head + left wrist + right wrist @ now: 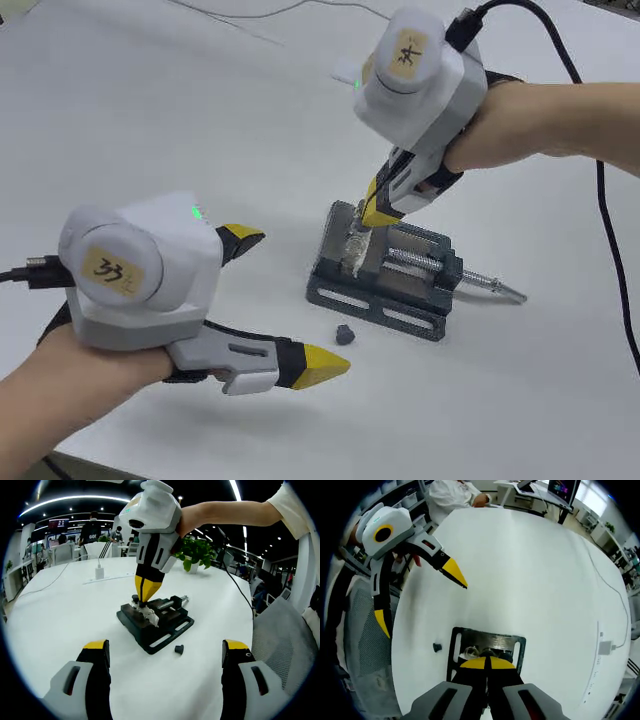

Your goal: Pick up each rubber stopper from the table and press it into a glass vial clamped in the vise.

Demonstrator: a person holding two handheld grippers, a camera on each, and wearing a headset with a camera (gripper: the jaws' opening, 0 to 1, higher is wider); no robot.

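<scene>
Head view: one rubber stopper is seen on the open counter, just beside one vise. Left gripper view: the left hand-held gripper is held spread. Right gripper view: the right hand-held gripper is pressed together at one clamped glass vial.

You have one vise, one loose rubber stopper on the table, and two grippers: left gripper, right gripper.
</scene>
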